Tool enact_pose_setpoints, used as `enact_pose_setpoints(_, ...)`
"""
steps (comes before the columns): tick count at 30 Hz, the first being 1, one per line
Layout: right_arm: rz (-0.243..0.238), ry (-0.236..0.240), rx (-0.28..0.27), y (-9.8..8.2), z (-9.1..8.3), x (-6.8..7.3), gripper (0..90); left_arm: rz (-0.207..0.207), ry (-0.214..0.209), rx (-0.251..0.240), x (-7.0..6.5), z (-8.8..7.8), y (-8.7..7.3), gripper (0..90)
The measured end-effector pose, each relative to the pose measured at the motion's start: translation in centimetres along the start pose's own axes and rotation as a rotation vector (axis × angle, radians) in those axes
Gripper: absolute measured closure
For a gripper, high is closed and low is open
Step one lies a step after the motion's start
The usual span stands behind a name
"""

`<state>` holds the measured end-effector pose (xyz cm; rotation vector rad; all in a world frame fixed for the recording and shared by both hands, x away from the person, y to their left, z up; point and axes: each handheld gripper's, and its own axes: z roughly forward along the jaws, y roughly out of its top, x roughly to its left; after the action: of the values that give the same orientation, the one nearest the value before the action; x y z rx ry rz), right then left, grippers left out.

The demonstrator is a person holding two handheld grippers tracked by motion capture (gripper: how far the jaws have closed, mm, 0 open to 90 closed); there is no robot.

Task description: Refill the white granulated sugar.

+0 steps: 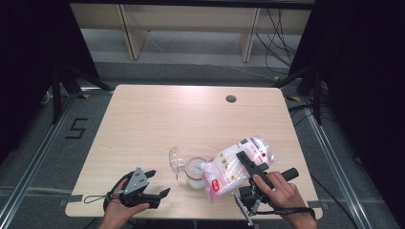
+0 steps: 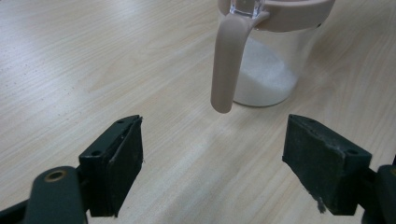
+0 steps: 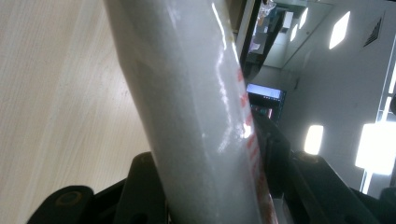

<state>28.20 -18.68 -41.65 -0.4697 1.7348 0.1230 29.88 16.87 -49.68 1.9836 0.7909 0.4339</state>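
My right gripper point(image 1: 252, 168) is clamped on the tilted bag point(image 1: 237, 167), its mouth over the lidded jar point(image 1: 195, 172) near the table's point(image 1: 143, 124) front edge — some white grains are already in, more left to pour — while my left gripper point(image 1: 155, 183) waits wide open, empty.

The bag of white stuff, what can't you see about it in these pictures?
- Bag, high view: the red print is too small to read.
- Bag, right gripper view: so close that its top and bottom are cut off, and it hides the right tongs' pads.
- Bag's mouth, high view: too small to tell whether anything pours into the jar.
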Motion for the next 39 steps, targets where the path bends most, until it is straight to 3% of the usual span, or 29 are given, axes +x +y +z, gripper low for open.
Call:
enact_pose_setpoints(1, -0.014, -0.006, -0.003, 0.03, -0.01, -0.13, 63.4, 0.007, -0.001, -0.004, 0.01, 0.03, 0.03, 19.7)
enact_pose_setpoints(2, 0.011, -0.002, 0.004, 0.05, -0.04, 0.02, 63.4, 0.024, 0.0, -0.001, 0.09, 0.0, 0.07, 19.6)
enact_pose_setpoints(4, -0.023, -0.029, -0.027, 0.14, 0.1, -0.25, 63.4, 0.0, -0.005, -0.007, -0.06, 0.05, 0.06, 19.6)
enact_pose_setpoints(6, 0.009, -0.006, -0.002, 0.21, -0.08, -0.06, 63.5, 0.001, -0.006, -0.006, -0.05, 0.07, 0.06, 19.6)
enact_pose_setpoints(7, -0.012, -0.01, -0.008, 0.3, -0.1, -0.25, 63.6, 0.01, -0.006, -0.006, 0.01, 0.09, 0.06, 19.6)
enact_pose_setpoints(8, 0.039, -0.014, -0.003, 0.29, -0.17, 0.15, 63.6, 0.027, -0.001, -0.004, 0.13, 0.05, 0.1, 19.7)
enact_pose_setpoints(9, -0.021, -0.031, -0.037, 0.33, -0.01, -0.34, 63.6, -0.011, 0.004, -0.006, -0.07, 0.09, 0.01, 19.7)
enact_pose_setpoints(12, -0.031, -0.018, -0.03, 0.42, -0.02, -0.37, 63.6, 0.014, 0.003, -0.004, 0.14, 0.01, 0.06, 19.7)
enact_pose_setpoints(14, 0.001, -0.019, -0.028, 0.38, 0.01, -0.03, 63.6, 0.019, 0.0, 0.002, 0.15, -0.01, 0.06, 19.7)
enact_pose_setpoints(15, -0.028, -0.028, -0.037, 0.42, 0.04, -0.23, 63.7, 0.001, 0.001, 0.001, 0.01, 0.0, 0.02, 19.6)
enact_pose_setpoints(18, -0.005, -0.002, -0.016, 0.48, -0.06, -0.1, 63.7, 0.031, -0.001, -0.004, 0.15, 0.01, 0.09, 19.7)
enact_pose_setpoints(19, -0.015, 0.001, -0.016, 0.49, -0.06, -0.17, 63.7, 0.006, 0.0, 0.002, 0.03, -0.01, 0.03, 19.6)
enact_pose_setpoints(21, -0.019, -0.003, -0.019, 0.53, -0.02, -0.18, 63.7, 0.003, 0.004, 0.003, 0.02, -0.01, 0.02, 19.6)
enact_pose_setpoints(23, 0.007, 0.003, -0.006, 0.49, -0.12, 0.01, 63.7, 0.002, 0.003, 0.001, 0.01, 0.01, 0.02, 19.7)
enact_pose_setpoints(26, -0.008, -0.005, -0.023, 0.43, 0.01, -0.11, 63.8, 0.001, 0.0, 0.001, 0.03, -0.01, 0.04, 19.7)
enact_pose_setpoints(27, -0.003, 0.008, -0.006, 0.46, -0.1, -0.13, 63.8, 0.004, 0.0, 0.001, 0.06, -0.01, 0.04, 19.6)
enact_pose_setpoints(29, -0.025, -0.015, -0.034, 0.44, 0.0, -0.38, 63.9, 0.033, -0.002, 0.001, 0.26, -0.02, 0.08, 19.6)
enact_pose_setpoints(30, -0.006, -0.003, -0.019, 0.46, -0.08, -0.24, 63.9, 0.015, -0.003, -0.004, 0.19, 0.02, 0.04, 19.7)
enact_pose_setpoints(32, -0.002, 0.003, -0.008, 0.51, -0.17, -0.19, 63.9, 0.02, -0.002, 0.002, 0.16, -0.03, 0.08, 19.6)
enact_pose_setpoints(33, 0.025, -0.001, -0.007, 0.49, -0.18, 0.05, 63.9, 0.003, 0.0, 0.001, 0.02, -0.02, 0.04, 19.7)
enact_pose_setpoints(36, 0.012, 0.007, -0.002, 0.48, -0.21, -0.01, 64.0, 0.001, -0.002, 0.001, 0.04, -0.01, 0.03, 19.7)
enact_pose_setpoints(37, -0.017, 0.004, -0.01, 0.49, -0.14, -0.26, 64.1, 0.009, -0.003, -0.001, 0.12, 0.0, 0.04, 19.6)
enact_pose_setpoints(38, -0.004, -0.005, -0.023, 0.42, -0.04, -0.18, 64.1, 0.014, -0.005, -0.003, 0.19, 0.02, 0.03, 19.7)
enact_pose_setpoints(39, -0.024, -0.025, -0.037, 0.39, 0.0, -0.33, 64.1, 0.019, -0.004, -0.003, 0.21, 0.0, 0.05, 19.7)
